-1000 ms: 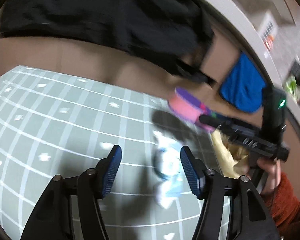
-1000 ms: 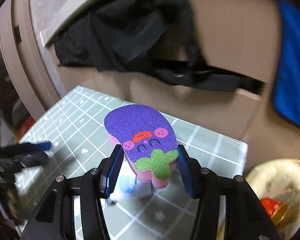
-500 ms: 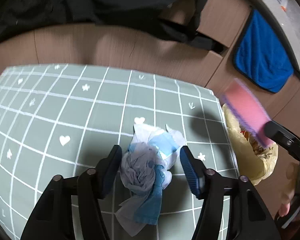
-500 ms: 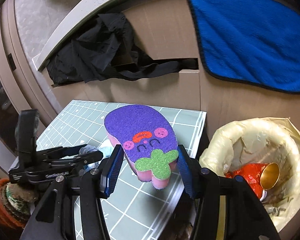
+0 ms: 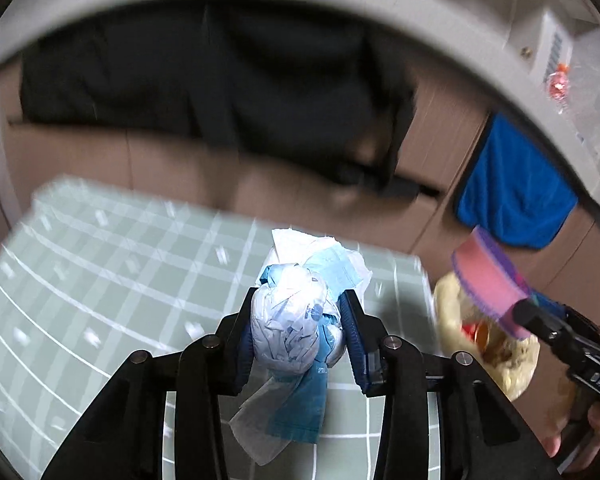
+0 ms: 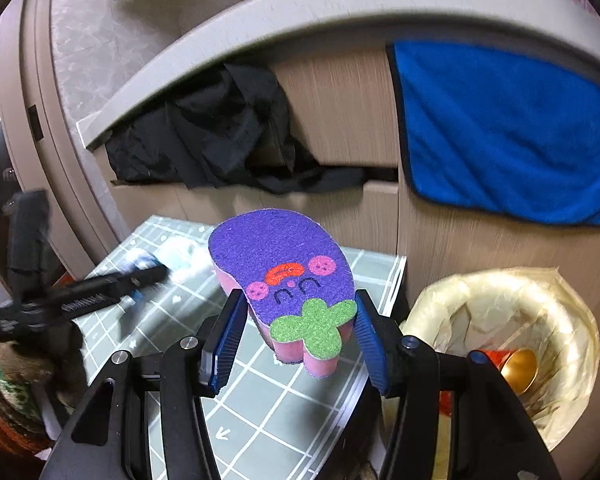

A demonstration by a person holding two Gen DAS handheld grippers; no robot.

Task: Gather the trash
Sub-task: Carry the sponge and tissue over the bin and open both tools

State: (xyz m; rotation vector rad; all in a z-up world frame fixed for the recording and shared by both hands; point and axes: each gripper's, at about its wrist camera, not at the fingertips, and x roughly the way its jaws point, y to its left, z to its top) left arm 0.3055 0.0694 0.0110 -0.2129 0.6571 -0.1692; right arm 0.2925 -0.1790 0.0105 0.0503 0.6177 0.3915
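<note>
My left gripper [image 5: 298,330] is shut on a crumpled wad of white tissue and blue face mask [image 5: 296,332], held just above the green grid mat [image 5: 100,280]. My right gripper [image 6: 298,336] is shut on a purple-topped pink sponge [image 6: 284,276] with a cartoon face, held above the mat's right edge. The sponge also shows in the left wrist view [image 5: 488,284] over the bin. A trash bin lined with a yellowish bag [image 6: 512,320] stands right of the mat, with a red wrapper and a gold can [image 6: 518,364] inside.
Beige cabinet fronts [image 6: 340,108] stand behind the mat. A black cloth [image 6: 220,136] hangs from an open drawer and a blue towel [image 6: 508,136] hangs at right. The left gripper and hand show blurred at left in the right wrist view [image 6: 80,292].
My left gripper has closed on the tissue and mask wad and lifted it off the mat. My right gripper has kept hold of the sponge and shifted slightly near the bin.
</note>
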